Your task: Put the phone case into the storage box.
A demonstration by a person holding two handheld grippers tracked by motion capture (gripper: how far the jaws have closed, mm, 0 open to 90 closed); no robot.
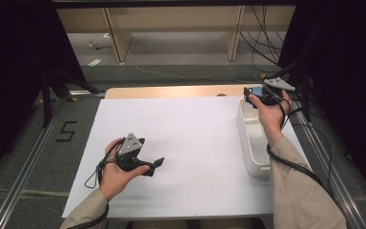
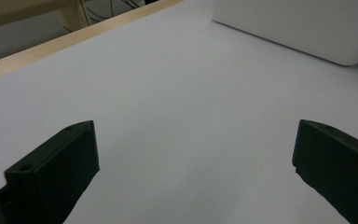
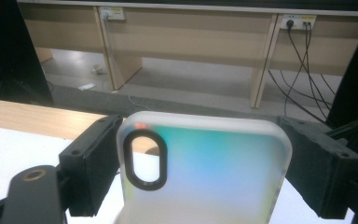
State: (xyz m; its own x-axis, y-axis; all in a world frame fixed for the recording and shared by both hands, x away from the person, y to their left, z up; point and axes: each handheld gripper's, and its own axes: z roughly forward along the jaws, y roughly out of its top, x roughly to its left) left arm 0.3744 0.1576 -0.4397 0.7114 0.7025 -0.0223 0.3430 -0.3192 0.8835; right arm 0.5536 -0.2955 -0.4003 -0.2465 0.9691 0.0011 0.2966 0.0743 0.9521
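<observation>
Jaws of the left hand-held gripper [image 1: 158, 163] stand wide apart and empty over the white sheet on the desk [image 1: 190, 143] at seven o'clock. Farther off at two o'clock, the right hand-held gripper [image 3: 200, 158] clamps a translucent, rounded phone case with a blue-green sheen [image 3: 205, 172] above the far end of the long white plastic bin [image 1: 252, 143]. Likely it goes into the bin; lower it level, clear of the rim, before releasing.

Beige sleeves [image 1: 295, 191] cover both forearms; each black tongs [image 1: 158, 163] carries a grey three-cornered plate [image 1: 129, 143] and trailing black cable [image 1: 293, 164].
</observation>
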